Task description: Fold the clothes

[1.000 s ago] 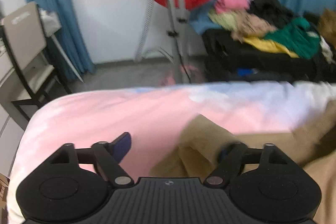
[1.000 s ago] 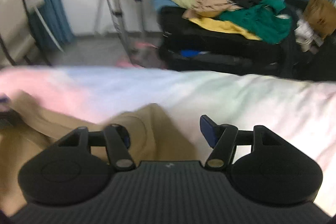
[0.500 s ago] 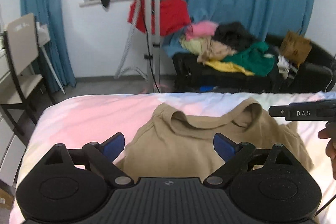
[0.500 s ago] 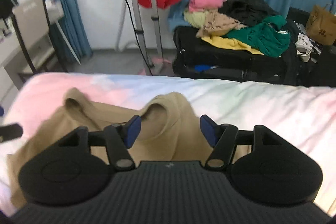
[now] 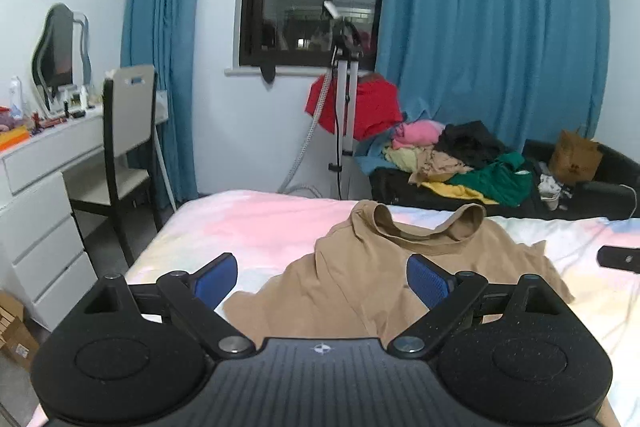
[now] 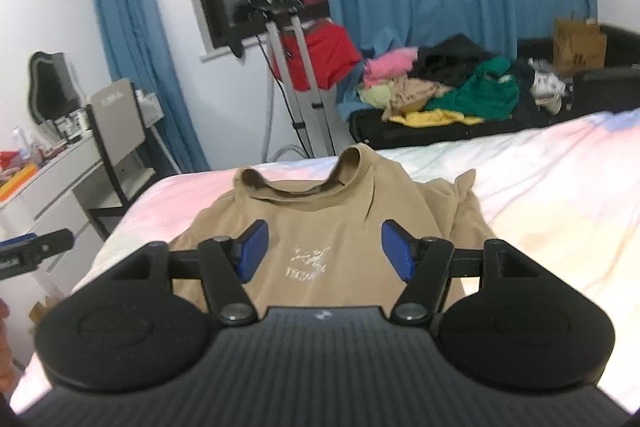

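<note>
Covering pastel bedsheet: tan shirt

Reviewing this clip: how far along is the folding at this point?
Done: the tan T-shirt lies spread logo-up on the bed, collar away. In hand: nothing; the left gripper and right gripper are open above it. Left: every fold, and its right side is bunched.

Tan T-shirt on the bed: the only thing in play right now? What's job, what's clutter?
In play:
tan T-shirt, spread on the bed
left gripper, open
right gripper, open

Clutter:
clothes pile
red garment on the stand
chair
paper bag
</note>
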`<state>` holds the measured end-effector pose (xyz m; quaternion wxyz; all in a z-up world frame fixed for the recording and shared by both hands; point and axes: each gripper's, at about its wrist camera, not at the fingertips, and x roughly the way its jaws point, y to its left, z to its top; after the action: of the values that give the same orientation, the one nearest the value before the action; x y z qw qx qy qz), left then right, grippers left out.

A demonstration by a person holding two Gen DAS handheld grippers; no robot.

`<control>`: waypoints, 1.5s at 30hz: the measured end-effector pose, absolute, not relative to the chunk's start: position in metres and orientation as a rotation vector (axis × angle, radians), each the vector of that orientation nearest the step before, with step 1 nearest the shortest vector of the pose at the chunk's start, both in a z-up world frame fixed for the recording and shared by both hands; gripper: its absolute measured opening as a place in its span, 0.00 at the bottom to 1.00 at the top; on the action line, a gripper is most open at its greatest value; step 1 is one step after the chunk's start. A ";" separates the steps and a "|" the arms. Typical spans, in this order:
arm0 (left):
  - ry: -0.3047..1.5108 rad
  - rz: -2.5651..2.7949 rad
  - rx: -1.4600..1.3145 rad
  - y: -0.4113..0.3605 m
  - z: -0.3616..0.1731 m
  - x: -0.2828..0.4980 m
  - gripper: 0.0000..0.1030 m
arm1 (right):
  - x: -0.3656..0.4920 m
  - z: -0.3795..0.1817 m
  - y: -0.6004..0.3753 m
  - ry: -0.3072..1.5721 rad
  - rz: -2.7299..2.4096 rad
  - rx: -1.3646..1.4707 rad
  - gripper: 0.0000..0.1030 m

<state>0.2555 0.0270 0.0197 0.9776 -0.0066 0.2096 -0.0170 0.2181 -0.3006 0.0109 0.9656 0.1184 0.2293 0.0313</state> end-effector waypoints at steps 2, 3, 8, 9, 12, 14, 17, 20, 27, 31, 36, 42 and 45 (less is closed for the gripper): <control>0.430 -0.036 -0.035 0.030 0.022 0.234 0.90 | 0.191 0.018 -0.300 0.443 0.066 0.241 0.63; 0.431 -0.039 -0.041 0.031 0.022 0.224 0.90 | 0.179 0.021 -0.300 0.436 0.071 0.246 0.63; 0.477 -0.036 -0.097 0.044 0.004 0.198 0.91 | 0.130 0.018 -0.300 0.396 0.071 0.279 0.63; 0.495 -0.031 -0.118 0.047 -0.002 0.198 0.91 | 0.124 0.014 -0.302 0.400 0.067 0.295 0.63; 0.554 0.004 -0.205 0.067 -0.023 0.213 0.91 | 0.114 -0.003 -0.309 0.410 0.046 0.350 0.63; 0.596 0.027 -0.283 0.084 -0.039 0.230 0.91 | 0.112 -0.016 -0.317 0.420 0.019 0.393 0.63; 0.656 0.078 -0.417 0.112 -0.066 0.260 0.87 | 0.112 -0.038 -0.329 0.451 -0.020 0.464 0.65; 0.661 0.105 -0.488 0.126 -0.089 0.287 0.85 | 0.121 -0.056 -0.338 0.475 -0.032 0.503 0.65; 0.620 0.162 -0.461 0.122 -0.121 0.340 0.64 | 0.165 -0.094 -0.353 0.524 -0.069 0.595 0.65; 0.627 0.175 -0.348 0.106 -0.127 0.370 0.32 | 0.187 -0.107 -0.358 0.552 -0.097 0.576 0.65; 0.634 0.161 -0.191 0.102 -0.109 0.401 0.03 | 0.192 -0.114 -0.358 0.573 -0.151 0.559 0.65; 0.555 0.229 -0.002 0.122 -0.049 0.447 0.02 | 0.195 -0.107 -0.340 0.557 -0.150 0.445 0.65; 0.554 0.300 0.067 0.126 -0.038 0.473 0.03 | 0.198 -0.106 -0.337 0.548 -0.155 0.420 0.65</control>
<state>0.4732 0.1260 -0.0376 0.9503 0.0331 0.2723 0.1473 0.1981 -0.3373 -0.1058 0.9381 0.2054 0.2684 -0.0757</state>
